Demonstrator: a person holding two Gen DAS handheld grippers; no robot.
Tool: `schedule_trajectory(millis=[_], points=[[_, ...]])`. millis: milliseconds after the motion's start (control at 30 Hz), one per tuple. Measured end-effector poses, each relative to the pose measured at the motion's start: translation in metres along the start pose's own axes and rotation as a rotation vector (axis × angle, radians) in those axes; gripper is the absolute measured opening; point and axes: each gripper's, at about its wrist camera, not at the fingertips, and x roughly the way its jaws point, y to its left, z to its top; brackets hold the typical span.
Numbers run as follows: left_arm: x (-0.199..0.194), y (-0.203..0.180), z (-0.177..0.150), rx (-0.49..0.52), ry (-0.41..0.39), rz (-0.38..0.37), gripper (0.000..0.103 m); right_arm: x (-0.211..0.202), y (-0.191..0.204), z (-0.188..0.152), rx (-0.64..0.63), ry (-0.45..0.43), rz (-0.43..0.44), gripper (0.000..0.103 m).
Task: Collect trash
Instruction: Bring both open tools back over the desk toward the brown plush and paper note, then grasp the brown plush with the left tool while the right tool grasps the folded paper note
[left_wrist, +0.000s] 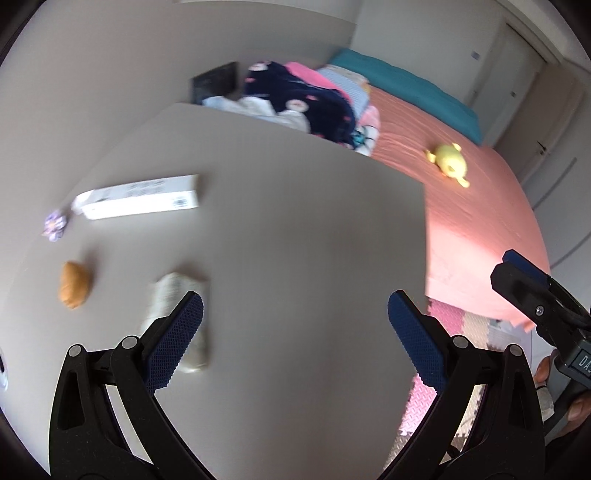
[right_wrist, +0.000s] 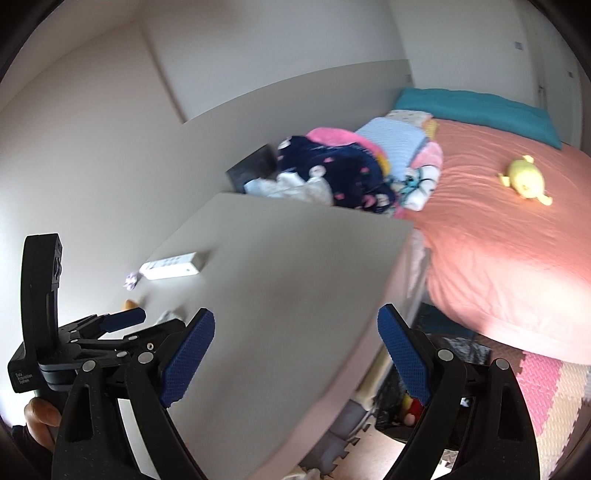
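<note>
Presently both grippers hang over the grey table with jaws spread wide and nothing between the pads.

Left gripper tilts steeply down at the table top; right gripper tilts down less steeply, over the table's near corner, and a hand shows at its lower left edge. Trash lies on the far left part of the table: a long white box, flat, long axis running left to right; a small purple crumpled wrapper just beside its left end; a brown rounded lump nearer; a pale crumpled packet, long axis running near to far, partly behind the left finger. All are blurred; print unreadable. Beyond the table stands a bed bearing a yellow toy.
</note>
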Motion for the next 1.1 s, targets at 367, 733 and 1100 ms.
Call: schedule_trajectory(millis=[367, 733, 1100], points=[[-0.022, 0.089, -0.032, -0.139, -0.013, 0.101, 0.097, 0.048, 0.078, -0.020, -0.125, 0.114, 0.100, 0.090], [-0.011, 0.149, -0.042, -0.167, -0.017, 0.211, 0.097, 0.097, 0.140, -0.049, -0.212, 0.205, 0.157, 0.090], [0.011, 0.186, -0.031, -0.192, 0.007, 0.227, 0.097, 0.145, 0.181, -0.055, -0.262, 0.225, 0.032, 0.090]])
